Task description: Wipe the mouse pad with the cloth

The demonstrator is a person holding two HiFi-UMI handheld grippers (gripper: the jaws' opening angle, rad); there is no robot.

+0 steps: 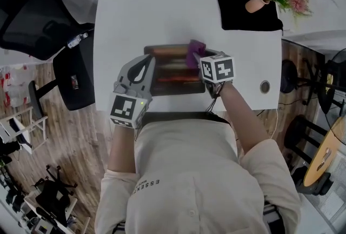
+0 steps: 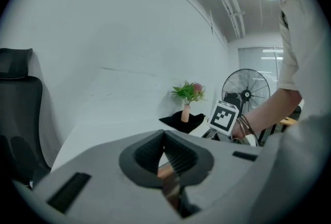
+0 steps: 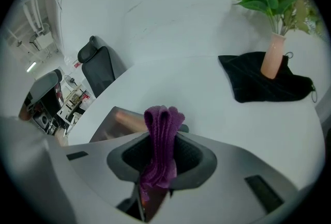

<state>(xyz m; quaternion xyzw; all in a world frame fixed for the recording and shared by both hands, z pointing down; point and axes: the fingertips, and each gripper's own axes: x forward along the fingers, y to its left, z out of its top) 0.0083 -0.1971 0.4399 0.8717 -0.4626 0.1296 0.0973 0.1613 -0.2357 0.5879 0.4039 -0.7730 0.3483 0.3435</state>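
White table [image 1: 162,6]: right hand-held gripper [image 3: 161,141] clamped on purple cloth [image 3: 164,117]; left hand-held gripper [image 2: 165,139] jaws together.

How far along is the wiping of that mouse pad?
Done: the cloth is clamped in the right gripper. In hand: it is over the mouse pad, with the left gripper at the pad's left end. Left: the wiping itself; no cleaned patch shows.

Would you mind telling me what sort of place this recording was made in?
Most likely an office workspace: a white desk, a black office chair beside it, and a standing fan nearby.
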